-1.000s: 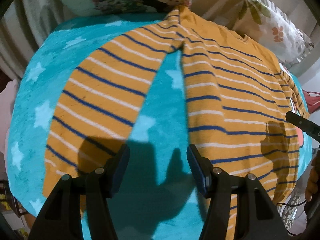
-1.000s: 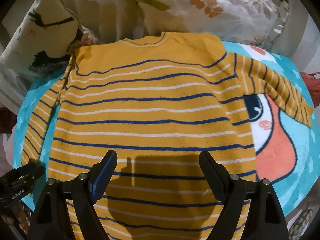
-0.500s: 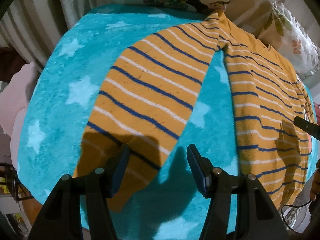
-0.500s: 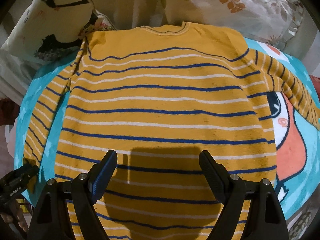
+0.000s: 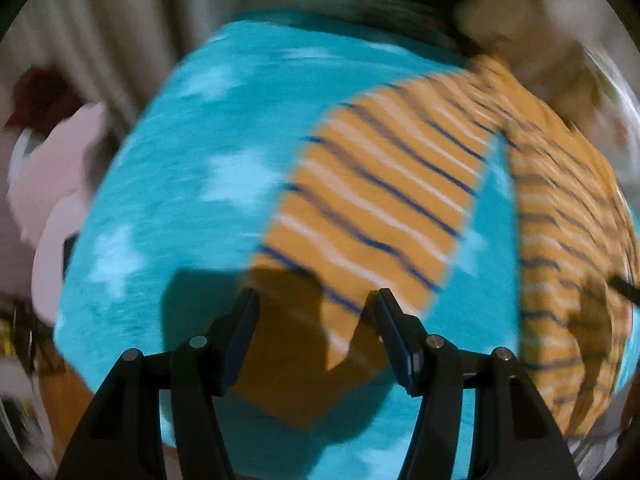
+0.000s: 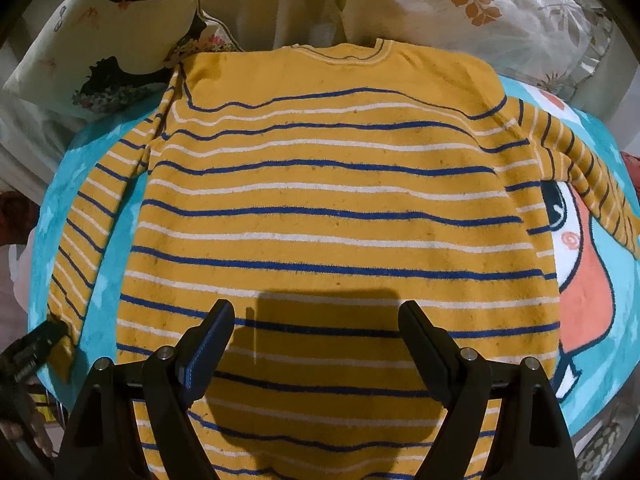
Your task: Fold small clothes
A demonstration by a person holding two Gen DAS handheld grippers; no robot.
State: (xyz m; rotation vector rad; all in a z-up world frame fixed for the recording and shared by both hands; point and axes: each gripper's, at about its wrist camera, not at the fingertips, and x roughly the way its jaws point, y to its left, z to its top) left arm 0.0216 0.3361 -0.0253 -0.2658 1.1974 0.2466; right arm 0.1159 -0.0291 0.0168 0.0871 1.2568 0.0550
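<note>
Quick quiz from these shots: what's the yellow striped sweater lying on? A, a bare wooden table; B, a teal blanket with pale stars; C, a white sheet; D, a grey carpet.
B: the yellow striped sweater lies spread flat on the teal blanket, whose pale stars show beside the sleeve.

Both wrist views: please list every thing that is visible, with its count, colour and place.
sweater: one, yellow with blue and white stripes, spread flat on the blanket
blanket: one, turquoise with pale stars and a cartoon print, under the sweater
pillows: two, pale with printed patterns, behind the collar
pink cloth: one, beside the blanket's edge, blurred
left claw: one, black, open above a sleeve's cuff end
right claw: one, black, open above the sweater's lower body
</note>
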